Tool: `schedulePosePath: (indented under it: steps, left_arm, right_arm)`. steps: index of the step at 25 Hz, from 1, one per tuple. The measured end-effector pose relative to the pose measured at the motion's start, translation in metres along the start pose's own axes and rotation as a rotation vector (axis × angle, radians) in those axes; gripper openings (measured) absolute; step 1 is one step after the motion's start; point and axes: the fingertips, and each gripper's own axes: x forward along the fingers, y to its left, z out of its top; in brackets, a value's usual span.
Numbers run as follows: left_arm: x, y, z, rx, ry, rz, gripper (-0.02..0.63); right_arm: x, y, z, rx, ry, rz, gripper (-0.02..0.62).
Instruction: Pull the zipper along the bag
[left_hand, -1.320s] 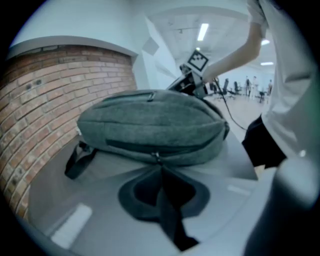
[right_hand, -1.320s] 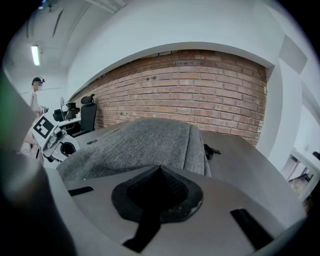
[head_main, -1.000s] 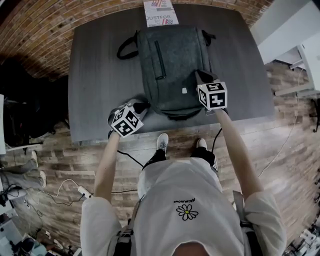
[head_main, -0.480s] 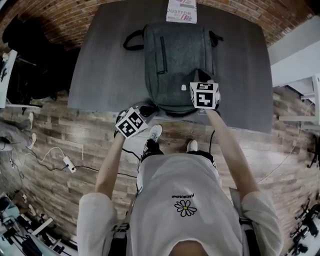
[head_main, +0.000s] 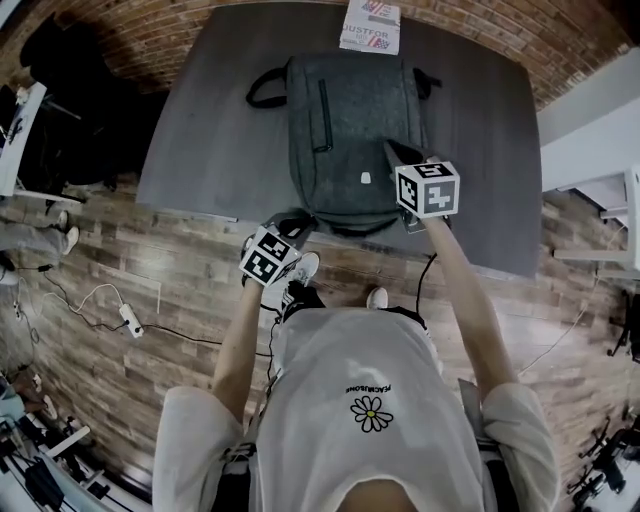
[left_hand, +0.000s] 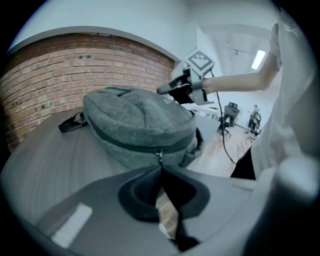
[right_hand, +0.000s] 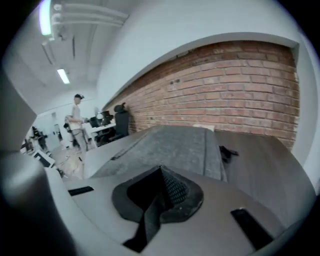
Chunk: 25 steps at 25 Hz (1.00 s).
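A grey backpack (head_main: 350, 130) lies flat on the dark table (head_main: 220, 130). Its zipper pull (left_hand: 159, 156) hangs at the near end, right at the tips of my left gripper (left_hand: 161, 169). This left gripper (head_main: 297, 220) sits at the bag's near-left corner; its jaws have just been closing and now pinch the pull. My right gripper (head_main: 392, 148) is shut with nothing in it, close above the bag's right side. In the right gripper view, the right gripper (right_hand: 161, 168) points along the bag's top (right_hand: 175, 145). Whether it touches the fabric I cannot tell.
A printed leaflet (head_main: 370, 25) lies at the table's far edge behind the bag. The bag's carry handle (head_main: 265, 88) sticks out to the left. A brick wall (right_hand: 225, 95) stands beyond the table. Cables and a power strip (head_main: 128, 318) lie on the wooden floor.
My left gripper has drawn in to the bag's near-left corner and rolled. The right gripper has lifted slightly over the bag's right side. The head view has shifted.
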Motion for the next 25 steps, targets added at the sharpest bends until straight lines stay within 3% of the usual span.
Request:
schedulePosePath:
  steps: [3, 6, 13, 15, 18, 19, 20, 22, 25]
  left_arm:
    - [0.001, 0.003, 0.005, 0.0, -0.047, 0.071, 0.012]
    - [0.004, 0.003, 0.006, 0.008, -0.062, 0.114, 0.029]
    - [0.005, 0.005, 0.005, -0.01, -0.07, 0.141, 0.035]
    - [0.007, 0.008, 0.005, -0.117, -0.095, 0.12, 0.035]
    - [0.012, 0.016, 0.006, -0.394, -0.169, 0.047, 0.035]
    - [0.012, 0.018, 0.007, -0.435, -0.176, 0.029, 0.031]
    - [0.011, 0.018, 0.007, -0.427, -0.166, 0.025, 0.026]
    - [0.01, 0.016, 0.007, -0.333, -0.123, 0.047, 0.009]
    - [0.002, 0.013, 0.008, -0.241, -0.106, 0.098, 0.006]
  right_arm:
    - [-0.001, 0.036, 0.014, -0.15, -0.03, 0.097, 0.0]
    - [0.006, 0.056, 0.012, -0.238, -0.026, 0.124, 0.0]
    - [0.012, 0.061, 0.006, -0.25, -0.027, 0.126, 0.0]
    - [0.014, 0.06, 0.005, -0.248, -0.027, 0.122, 0.0]
    - [0.019, 0.056, 0.002, -0.271, -0.029, 0.088, 0.0]
    - [0.021, 0.055, 0.001, -0.275, -0.023, 0.083, 0.0]
    - [0.022, 0.055, 0.0, -0.27, -0.016, 0.086, 0.0]
    - [0.023, 0.055, -0.001, -0.245, 0.003, 0.114, 0.0]
    - [0.013, 0.072, -0.001, -0.249, 0.041, 0.23, 0.0]
